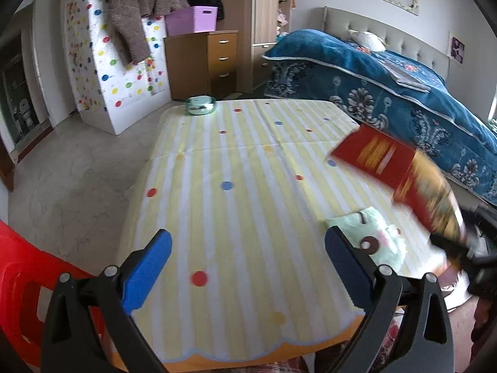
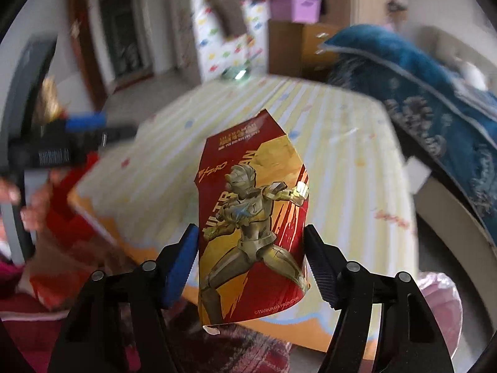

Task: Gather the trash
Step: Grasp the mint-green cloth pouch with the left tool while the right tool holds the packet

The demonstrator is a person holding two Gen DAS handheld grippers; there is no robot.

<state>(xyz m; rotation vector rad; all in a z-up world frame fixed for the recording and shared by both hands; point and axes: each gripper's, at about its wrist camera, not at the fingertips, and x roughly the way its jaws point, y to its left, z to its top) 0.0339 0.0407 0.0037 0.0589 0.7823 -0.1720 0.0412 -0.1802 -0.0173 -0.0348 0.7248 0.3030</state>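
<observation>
our right gripper [image 2: 251, 259] pinches a red and gold ultraman box [image 2: 253, 217] between its pads, raised above the striped tablecloth [image 2: 341, 143]. our left gripper [image 1: 248, 267] is spread wide, holding nothing, box at its right.

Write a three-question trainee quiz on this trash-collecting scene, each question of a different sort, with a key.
1. True or false: the right gripper holds the red-and-gold printed cardboard box.
2. What lies between the open left gripper's fingers? A) a bottle B) nothing C) a spoon
3. Fill in: the shiny green round metal tin sits at the far ____ of the yellow striped, dotted tablecloth.

Key: 1 true; 2 B; 3 edge.
</observation>
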